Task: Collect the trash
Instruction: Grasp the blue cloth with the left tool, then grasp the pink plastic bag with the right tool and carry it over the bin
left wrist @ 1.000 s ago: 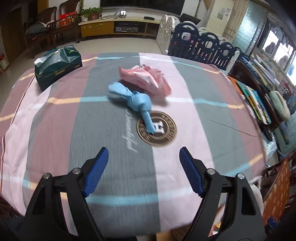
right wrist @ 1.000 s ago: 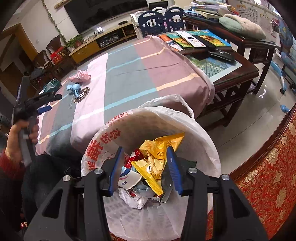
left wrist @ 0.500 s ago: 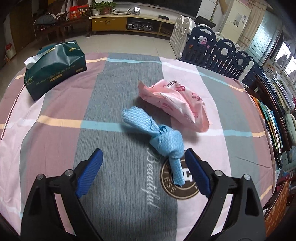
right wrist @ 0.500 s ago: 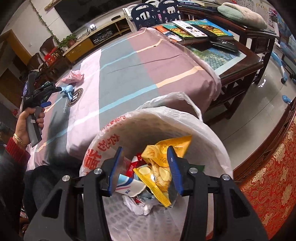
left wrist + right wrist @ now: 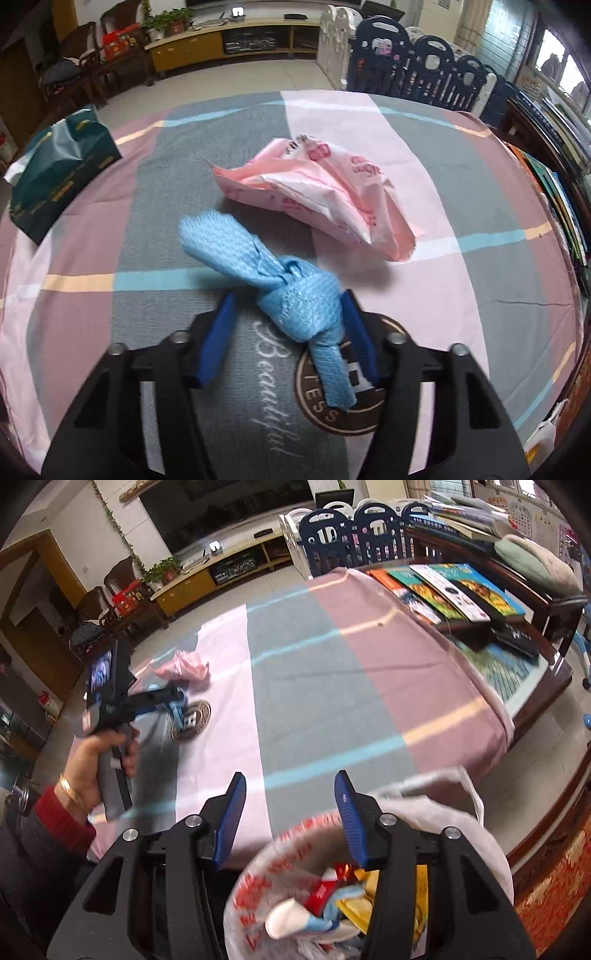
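A knotted blue cloth (image 5: 295,295) lies on the striped tablecloth (image 5: 461,206). My left gripper (image 5: 288,314) is open, its jaws straddling the knot; the right pad touches it, the left pad stands off. A crumpled pink wrapper (image 5: 325,192) lies just beyond the cloth. In the right wrist view my right gripper (image 5: 290,801) is open and empty above a white bag-lined trash bin (image 5: 424,812) holding wrappers. That view also shows the left gripper (image 5: 159,699) at the blue cloth (image 5: 177,716) and the pink wrapper (image 5: 184,666).
A dark green tissue pack (image 5: 59,173) sits at the table's left edge. Books and magazines (image 5: 450,590) lie on a wooden side table to the right. A navy and white playpen fence (image 5: 417,77) stands behind the table.
My left gripper moved forward and down until its jaws straddle the blue cloth's knot. My right gripper rose and tilted up from the bin toward the table.
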{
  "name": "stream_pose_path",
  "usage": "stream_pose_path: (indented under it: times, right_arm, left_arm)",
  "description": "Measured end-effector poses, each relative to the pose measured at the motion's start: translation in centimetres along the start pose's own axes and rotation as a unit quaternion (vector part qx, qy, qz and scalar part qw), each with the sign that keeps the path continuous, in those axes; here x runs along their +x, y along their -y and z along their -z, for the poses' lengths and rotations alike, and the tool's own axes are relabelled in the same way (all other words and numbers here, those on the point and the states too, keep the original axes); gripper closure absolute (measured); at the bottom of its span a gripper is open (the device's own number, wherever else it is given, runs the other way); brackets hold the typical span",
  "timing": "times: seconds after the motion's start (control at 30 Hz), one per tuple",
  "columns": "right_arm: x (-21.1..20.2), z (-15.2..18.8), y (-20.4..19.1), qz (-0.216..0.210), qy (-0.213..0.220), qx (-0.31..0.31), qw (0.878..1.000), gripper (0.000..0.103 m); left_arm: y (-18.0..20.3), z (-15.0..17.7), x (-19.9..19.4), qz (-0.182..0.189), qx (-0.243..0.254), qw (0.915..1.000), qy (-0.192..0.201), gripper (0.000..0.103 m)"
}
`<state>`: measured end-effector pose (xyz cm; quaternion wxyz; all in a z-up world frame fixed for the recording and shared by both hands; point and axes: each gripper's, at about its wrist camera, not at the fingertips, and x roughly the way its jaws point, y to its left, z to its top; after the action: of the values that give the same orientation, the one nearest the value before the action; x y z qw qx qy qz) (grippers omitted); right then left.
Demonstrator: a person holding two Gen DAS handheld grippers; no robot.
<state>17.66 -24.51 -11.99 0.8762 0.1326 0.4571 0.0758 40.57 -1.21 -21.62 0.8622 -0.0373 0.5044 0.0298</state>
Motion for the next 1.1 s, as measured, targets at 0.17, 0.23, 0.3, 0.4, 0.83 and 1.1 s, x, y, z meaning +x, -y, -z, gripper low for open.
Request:
stream_pose_path:
  times: [0.17, 0.23, 0.3, 0.4, 0.83, 1.1]
  right_arm:
    - [3.2, -3.5, -2.4, 0.005, 0.013, -0.022, 1.0, 0.053]
    - [5.4, -4.9, -4.0, -0.004, 0.012, -0.032, 0.999, 0.051]
    - [8.0, -6.5, -6.4, -0.01, 0.011, -0.05, 0.999, 0.043]
    - [12.2, -9.1, -11.2, -0.017, 0.02, -0.098, 0.995, 0.031]
    - [24.9, -11.3, -21.0, 0.035, -0.074, -0.196, 0.977, 0.086]
    - [13.1, -6.0, -17.8, 0.014, -0.021, -0.207, 0.978, 0.089]
  left_arm:
    - [-1.6, 1.0, -2.2, 0.03, -0.01, 0.9989, 0.034, 0.074]
    - [-3.2, 2.0, -3.7, 0.035, -0.031, 0.9977, 0.049, 0.075]
    - [-5.2, 3.7, -6.0, 0.033, -0.051, 0.9958, 0.068, 0.075]
    - [-8.0, 7.3, -9.1, 0.025, -0.073, 0.9944, 0.072, 0.075]
    - [-14.3, 14.6, -17.3, -0.014, -0.1, 0.9899, 0.099, 0.074]
    - [-10.2, 15.6, -22.2, -0.012, -0.06, 0.9887, 0.137, 0.074]
